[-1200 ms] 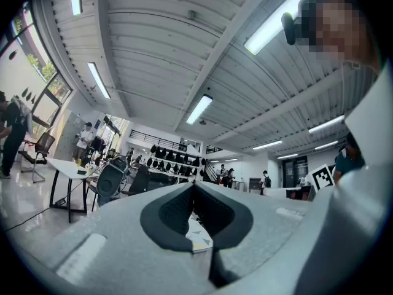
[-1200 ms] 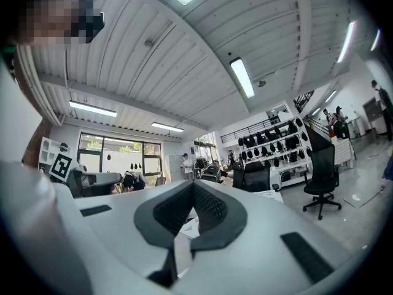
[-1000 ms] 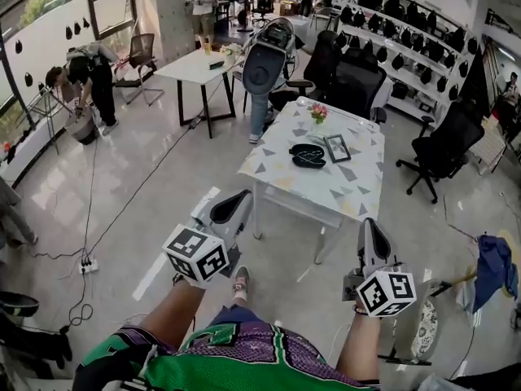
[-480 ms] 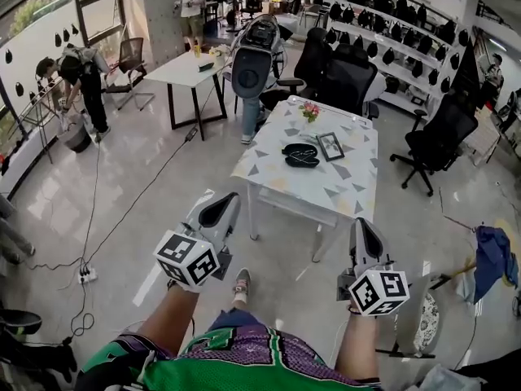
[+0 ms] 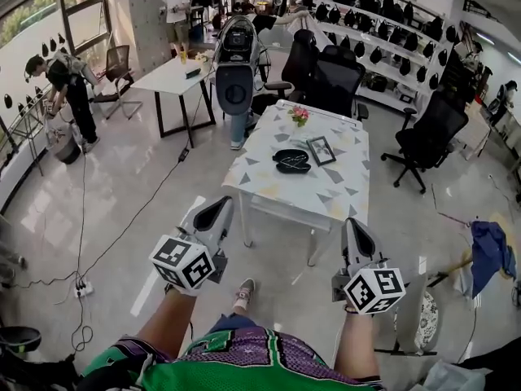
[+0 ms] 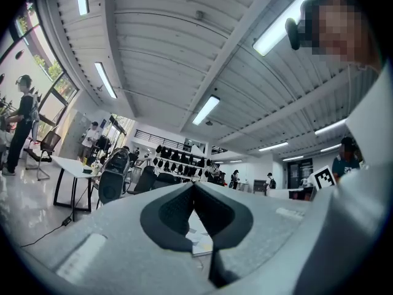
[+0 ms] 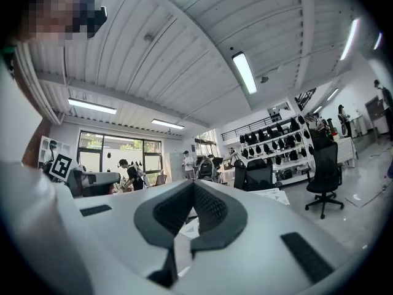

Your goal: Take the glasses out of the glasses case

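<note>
Moved up on the white table since a second ago, with both grippers carried along out front and the table top now larger and lower in the head view.

Starting at 7 o'clock of that view: left gripper, jaws pressed tight together, nothing between them, aimed roughly level toward 1 o'clock.

Further right, just above the middle: dark glasses case, lying flat on the table, with a small picture frame at its 2 o'clock and a little pot of flowers at its 12 o'clock. Too small here to tell whether open or shut, or to make out the glasses. Seemingly laid with its long axis about 9 to 3 across the view.

At 5 o'clock: right gripper, likewise closed on nothing.

Well apart from the case on both sides, with bare floor and the near table edge between. Seen from the left gripper, case at about 2 o'clock; from the right gripper, between 10 and 11. Hard to call either one nearer.

Judged as approach only, nothing of the task done yet. Best to close the remaining gap, open one pair of jaws, and come at the case across its short side.
</note>
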